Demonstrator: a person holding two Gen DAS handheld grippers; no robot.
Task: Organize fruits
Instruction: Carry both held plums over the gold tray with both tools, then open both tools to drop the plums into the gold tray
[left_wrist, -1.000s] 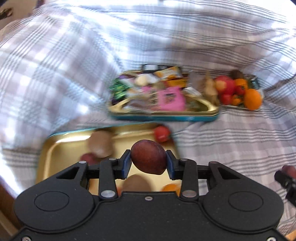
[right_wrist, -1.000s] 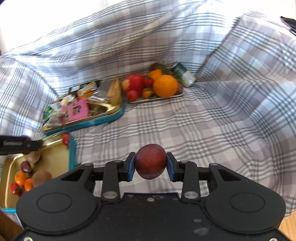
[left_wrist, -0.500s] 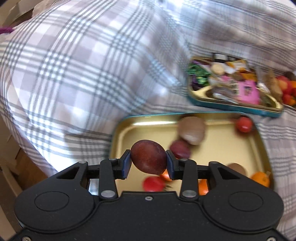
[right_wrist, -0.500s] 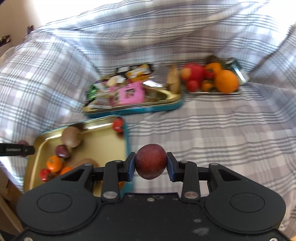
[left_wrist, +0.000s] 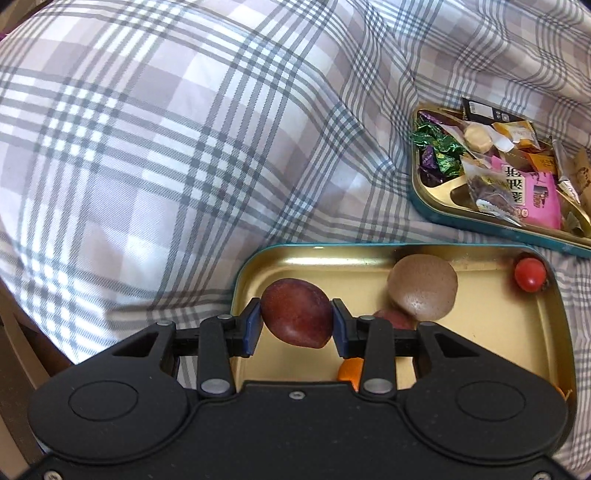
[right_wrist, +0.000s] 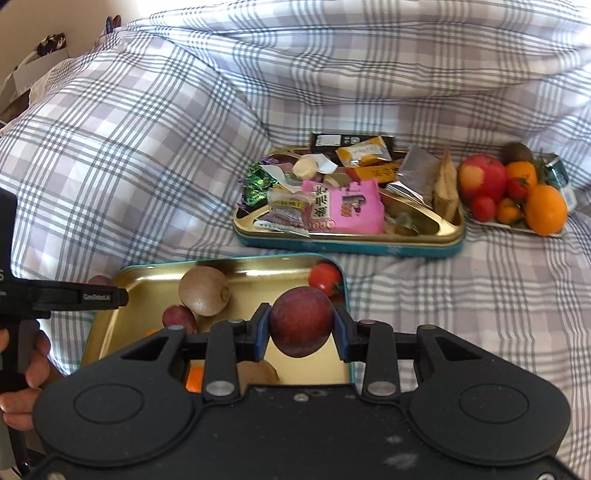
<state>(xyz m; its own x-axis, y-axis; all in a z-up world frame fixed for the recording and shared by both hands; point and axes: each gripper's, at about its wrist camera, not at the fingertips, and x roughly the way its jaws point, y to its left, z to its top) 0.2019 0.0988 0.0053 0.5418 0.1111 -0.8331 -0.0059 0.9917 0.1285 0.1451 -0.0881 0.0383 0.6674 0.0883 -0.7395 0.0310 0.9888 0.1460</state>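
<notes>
Now both grippers are closed on fruit above the gold tray (right_wrist: 107, 325) with a teal rim, which lies on the checked bedcover (right_wrist: 147, 147). The left gripper (left_wrist: 296, 323) clamps a dark red plum (left_wrist: 295, 317) between its blue pads (left_wrist: 253, 325), near the tray's left end. The right gripper (right_wrist: 301, 325) holds a second dark plum (right_wrist: 301, 321) in the same way, over the right part of the tray. Inside the tray I see a brown kiwi (right_wrist: 204, 291), a small purple fruit (right_wrist: 179, 319) touching it, a cherry tomato (right_wrist: 325, 277) in the far right corner, and some orange fruit (right_wrist: 194, 380) partly hidden behind the gripper body. Behind this tray, a little apart, stands a tin of snacks (right_wrist: 351, 245) full of wrapped sweets and a pink packet (right_wrist: 347, 210). To the right of it is a flat plate (right_wrist: 517, 227) with a red apple (right_wrist: 482, 177), an orange (right_wrist: 546, 209) and small tomatoes. A person's hand (right_wrist: 31, 354) holds the left tool at the left edge.
</notes>
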